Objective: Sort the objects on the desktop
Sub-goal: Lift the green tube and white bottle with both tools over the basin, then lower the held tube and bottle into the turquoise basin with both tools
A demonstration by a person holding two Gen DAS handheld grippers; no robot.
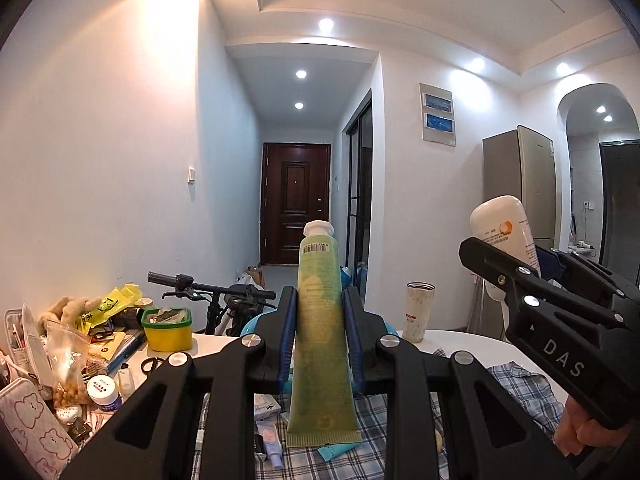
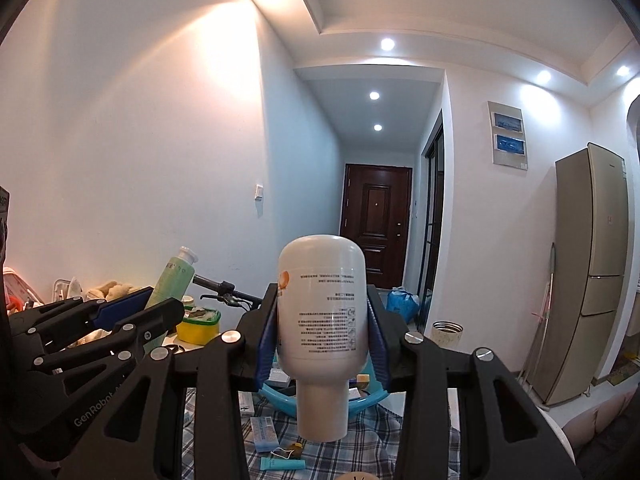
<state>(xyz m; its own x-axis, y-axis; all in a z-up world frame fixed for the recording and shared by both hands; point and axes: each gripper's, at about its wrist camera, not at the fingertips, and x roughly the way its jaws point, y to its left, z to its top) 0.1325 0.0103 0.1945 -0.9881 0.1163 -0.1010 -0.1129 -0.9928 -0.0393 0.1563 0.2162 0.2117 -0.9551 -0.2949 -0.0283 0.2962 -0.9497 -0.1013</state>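
Holding both items aloft above the checked cloth (image 1: 520, 392): left gripper (image 1: 319, 332) fingers clamp the green tube (image 1: 320, 340), right gripper (image 2: 322, 332) fingers clamp the white bottle (image 2: 320, 304). Recommend level carriage, firm grip.

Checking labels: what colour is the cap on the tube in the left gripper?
White, on the green squeeze tube; clearest in the left wrist view.

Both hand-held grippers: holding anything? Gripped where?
Left hand-held gripper clamps a green tube around mid-body, cap up. Right hand-held gripper clamps a white bottle by its wide body, cap down.
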